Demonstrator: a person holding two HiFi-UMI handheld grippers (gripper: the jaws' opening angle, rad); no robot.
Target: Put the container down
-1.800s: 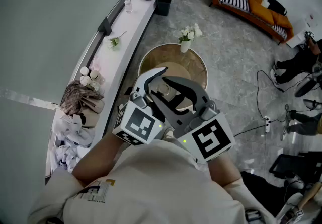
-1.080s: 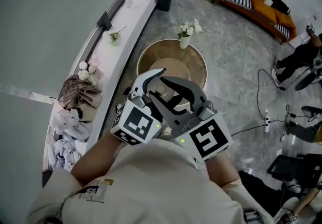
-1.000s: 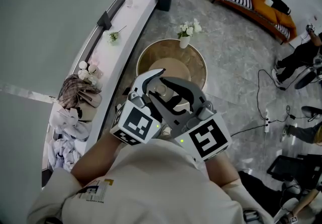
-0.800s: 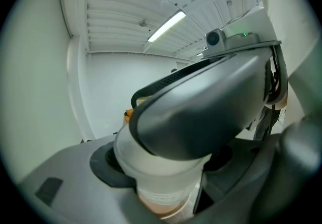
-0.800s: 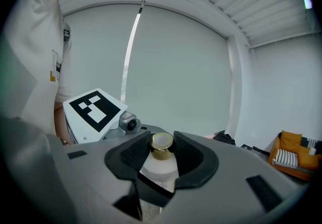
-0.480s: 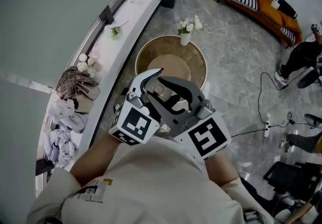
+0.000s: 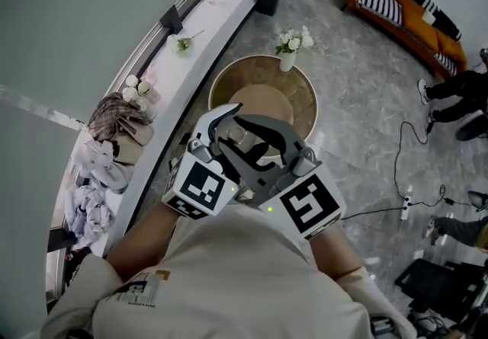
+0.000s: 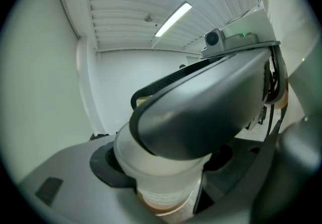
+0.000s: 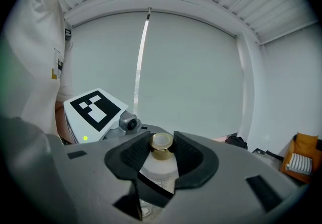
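A small frosted container (image 7: pixel 245 138) with a gold neck (image 9: pixel 162 146) is held up in front of the person's chest, above the floor. My left gripper (image 7: pixel 232 128) comes in from the left, its pads closed on the frosted body (image 8: pixel 151 167). Reaching in from the right, my right gripper (image 7: pixel 263 143) crosses over the left one. In the right gripper view its ribbed pads (image 9: pixel 133 153) press on both sides of the gold neck. The right gripper's grey jaw fills much of the left gripper view and hides the container's top there.
Below the grippers stands a round wooden table (image 7: pixel 221 86) with a vase of white flowers (image 7: pixel 292 44) at its far edge. A long white ledge (image 7: pixel 206 29) with piled clothes (image 7: pixel 118 120) runs along the wall. An orange sofa (image 7: pixel 404 6), cables and a person's legs (image 7: pixel 457 90) are at the right.
Both grippers keep the same hold on the container. The head view has shifted a little, so the table, ledge and sofa sit slightly further right in the picture.
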